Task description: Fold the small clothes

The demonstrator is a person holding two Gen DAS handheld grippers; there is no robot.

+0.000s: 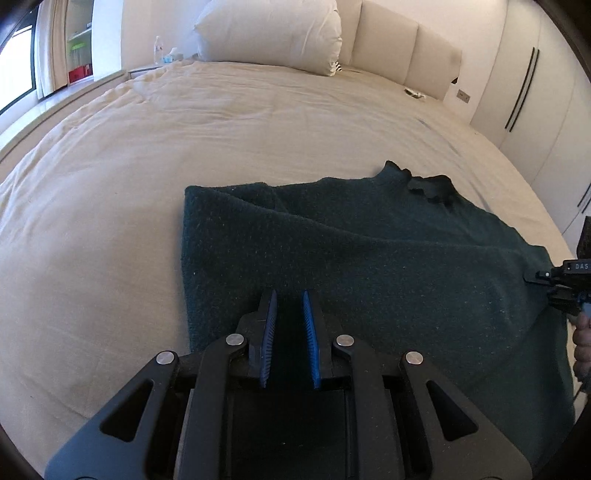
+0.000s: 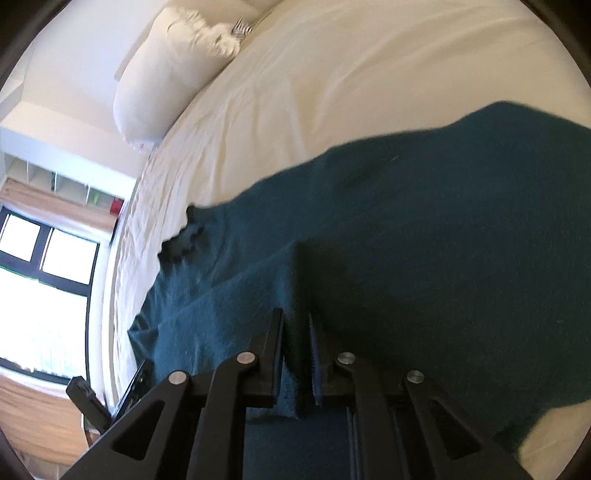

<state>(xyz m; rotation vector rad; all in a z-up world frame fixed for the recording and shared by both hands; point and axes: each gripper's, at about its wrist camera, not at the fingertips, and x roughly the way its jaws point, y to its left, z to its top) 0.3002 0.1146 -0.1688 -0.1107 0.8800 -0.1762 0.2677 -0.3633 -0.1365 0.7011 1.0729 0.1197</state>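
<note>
A dark green knitted sweater (image 1: 369, 251) lies spread on the cream bed sheet (image 1: 147, 166), its collar (image 1: 430, 186) at the far side. My left gripper (image 1: 290, 297) hovers over the sweater's near edge with its blue-padded fingers a little apart and nothing between them. My right gripper (image 2: 295, 321) is shut on a fold of the sweater (image 2: 443, 240) and holds its edge; in the left wrist view it shows at the right rim (image 1: 561, 284). The right wrist view is rolled sideways.
A white pillow (image 1: 269, 33) lies at the padded headboard (image 1: 402, 55). A water bottle (image 1: 158, 50) stands on the side ledge left of the bed. White wardrobe doors (image 1: 535, 92) run along the right. A window (image 2: 44, 288) is beyond the bed.
</note>
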